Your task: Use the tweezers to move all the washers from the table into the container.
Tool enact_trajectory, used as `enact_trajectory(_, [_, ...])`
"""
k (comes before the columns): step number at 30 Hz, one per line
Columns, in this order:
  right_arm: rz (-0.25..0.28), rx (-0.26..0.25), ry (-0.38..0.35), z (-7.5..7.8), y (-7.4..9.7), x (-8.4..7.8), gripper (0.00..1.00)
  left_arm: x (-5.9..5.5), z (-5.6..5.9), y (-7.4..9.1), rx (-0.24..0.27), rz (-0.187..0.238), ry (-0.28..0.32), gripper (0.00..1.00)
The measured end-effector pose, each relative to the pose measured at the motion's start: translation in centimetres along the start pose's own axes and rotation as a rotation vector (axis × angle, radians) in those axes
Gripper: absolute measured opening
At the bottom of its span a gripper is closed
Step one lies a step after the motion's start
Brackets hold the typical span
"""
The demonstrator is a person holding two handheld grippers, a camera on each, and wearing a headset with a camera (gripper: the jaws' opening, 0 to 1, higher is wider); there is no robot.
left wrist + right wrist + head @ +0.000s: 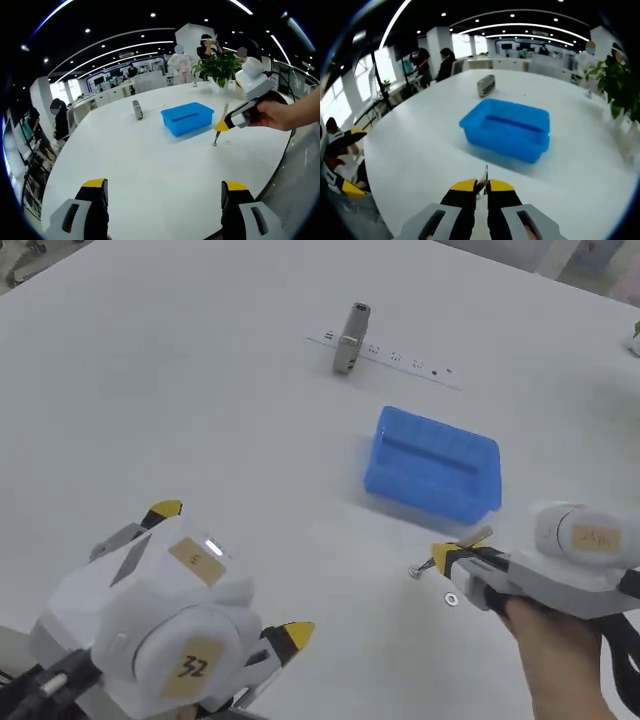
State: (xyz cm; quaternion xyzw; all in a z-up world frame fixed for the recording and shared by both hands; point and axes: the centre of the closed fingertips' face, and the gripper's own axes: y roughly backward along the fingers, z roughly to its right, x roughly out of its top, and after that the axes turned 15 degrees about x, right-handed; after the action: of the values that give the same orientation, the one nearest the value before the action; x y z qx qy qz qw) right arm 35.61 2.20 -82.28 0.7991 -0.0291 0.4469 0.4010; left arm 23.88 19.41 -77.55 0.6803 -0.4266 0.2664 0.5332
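White bench [200, 390] is taking up most of the head view, with its near edge running along the bottom left.

Blue container [435, 465] is sitting well in from the near edge, on the right half of the bench. It is open-topped, and I cannot tell what is inside.

Left gripper [230, 570] is hovering over the near edge at the left. Its jaws are spread wide with nothing between them, which is plain in its own view [165, 185].

Right gripper [447, 560] is being held in a hand [560, 650] on the near-edge side of the container. Its jaws are squeezing together on the tweezers [485, 173], as its own view [482, 186] shows.

Grey upright object [350, 338] is standing toward the far edge, beyond the container, beside a thin marked strip [400, 360].

Tweezers [422, 568] are angling down out of the right gripper. The tip is down at the bench surface, between the container and the near edge.

One washer [452, 599] is lying flat on the bench, just beside the right gripper's jaw tips on the near-edge side. It is near the tweezer tip but apart from it. From the left gripper's view it [228, 142] is lying just right of the tip.
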Motion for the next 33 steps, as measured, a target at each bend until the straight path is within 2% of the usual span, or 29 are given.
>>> enact_trajectory(8, [-0.004,0.004,-0.003,-0.2,0.0,-0.1,0.04,0.0,0.0,0.0,0.001,-0.001,-0.002,0.96])
enact_trajectory(17, [-0.023,0.006,0.031,-0.5,-0.2,-0.2,0.03,-0.1,0.0,-0.1,0.004,-0.003,-0.002,0.96])
enact_trajectory(18, [-0.027,0.006,0.040,-0.6,-0.3,-0.2,0.03,-0.1,0.0,-0.1,0.004,-0.003,-0.003,0.96])
enact_trajectory(21, [-0.075,-0.003,0.149,-0.9,-0.4,-0.3,0.03,-0.1,0.0,-0.1,0.002,-0.004,-0.004,0.96])
enact_trajectory(23, [-0.094,-0.006,0.194,-1.1,-0.5,-0.3,0.02,-0.1,0.0,-0.1,0.000,-0.004,-0.005,0.96])
enact_trajectory(29, [-0.105,-0.003,0.168,-1.0,-0.5,-0.2,0.02,-0.2,0.1,-0.1,-0.003,-0.005,-0.008,0.96])
enact_trajectory(33, [-0.078,0.000,0.143,-0.9,0.2,0.6,0.02,-0.2,0.1,-0.1,-0.003,-0.005,-0.009,0.96])
